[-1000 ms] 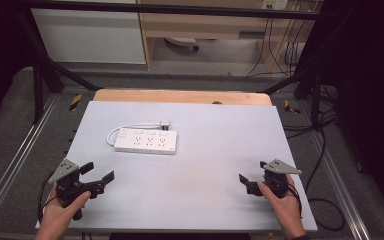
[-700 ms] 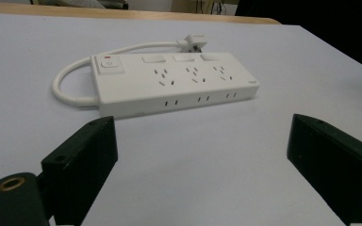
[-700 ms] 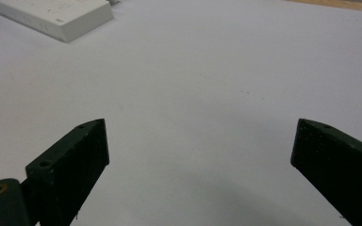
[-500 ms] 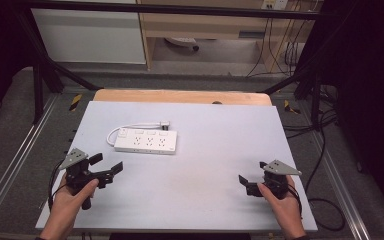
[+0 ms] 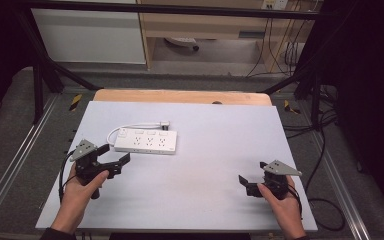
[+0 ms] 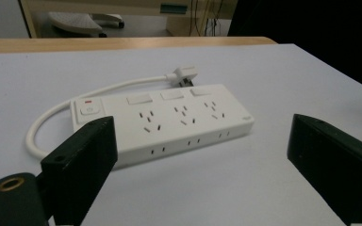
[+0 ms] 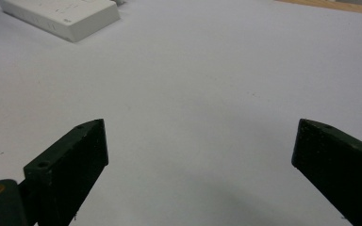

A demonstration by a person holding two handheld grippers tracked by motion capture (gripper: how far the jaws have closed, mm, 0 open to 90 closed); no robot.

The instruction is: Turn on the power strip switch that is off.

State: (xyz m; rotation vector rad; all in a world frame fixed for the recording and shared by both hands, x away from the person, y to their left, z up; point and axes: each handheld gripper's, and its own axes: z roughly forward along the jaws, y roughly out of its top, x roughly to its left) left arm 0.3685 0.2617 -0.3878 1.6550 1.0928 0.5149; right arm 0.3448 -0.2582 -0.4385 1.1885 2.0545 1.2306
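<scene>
One flat white plastic power strip (image 6: 162,121), left gripper (image 5: 114,162) near, jaws wide.

left gripper (image 5: 116,161): black body, grey three-cornered plate on top, black cable looping off its left side
left jaws: flat black blocks, small screw holes, brass-ringed hole at near left
right gripper (image 5: 250,183): black, same grey plate, black cable
my sleeves: dark cuff, near left edge

Lighting: even, overhead; pale grey matte tabletop (image 5: 215,150) brightly lit, surroundings dark. Shadows: soft, faint beside the white plastic three-socket power strip (image 6: 162,122). Glare: none. Focus: close black jaws slightly soft in both gripper views; backgrounds blurred.
</scene>
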